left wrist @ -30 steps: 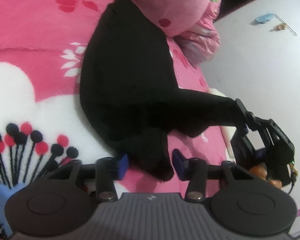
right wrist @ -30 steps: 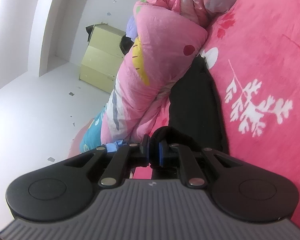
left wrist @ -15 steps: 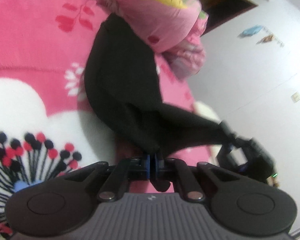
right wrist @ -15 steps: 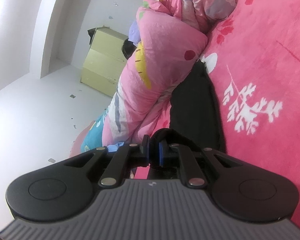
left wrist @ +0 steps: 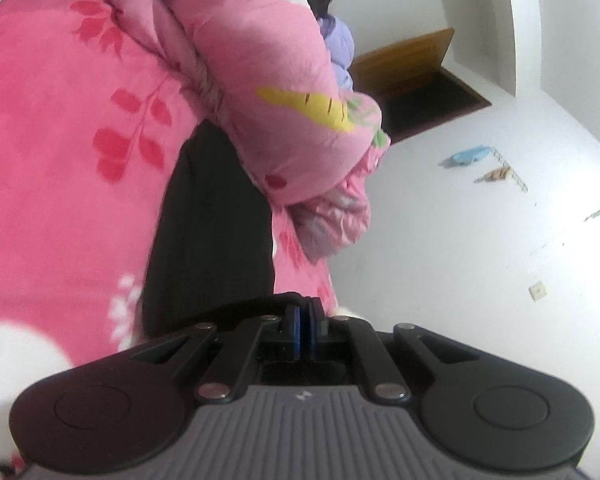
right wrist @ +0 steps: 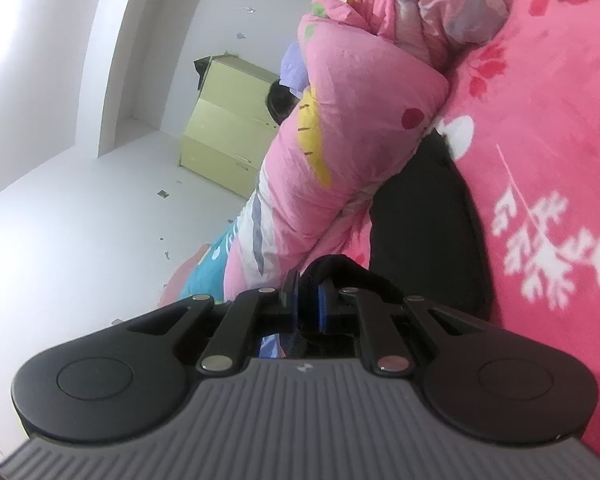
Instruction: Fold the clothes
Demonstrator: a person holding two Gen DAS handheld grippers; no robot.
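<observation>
Black garment (left wrist: 212, 232) lay stretched along the pink bed (left wrist: 60, 184), its far end tucked beside the rolled pink quilt (left wrist: 268, 92). Your left gripper (left wrist: 303, 330) was clamped on the near edge of the cloth, blue pads pressed together. Your right gripper (right wrist: 306, 304) pinched another bunched fold of the same garment (right wrist: 424, 236). A yellow cabinet (right wrist: 224, 140) stood against the white wall beyond the quilt (right wrist: 356, 128).

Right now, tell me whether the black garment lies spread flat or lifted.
Partly lifted. Both the left gripper and right gripper are shut on the black garment's near edge; its far end rests on the pink bedspread.
</observation>
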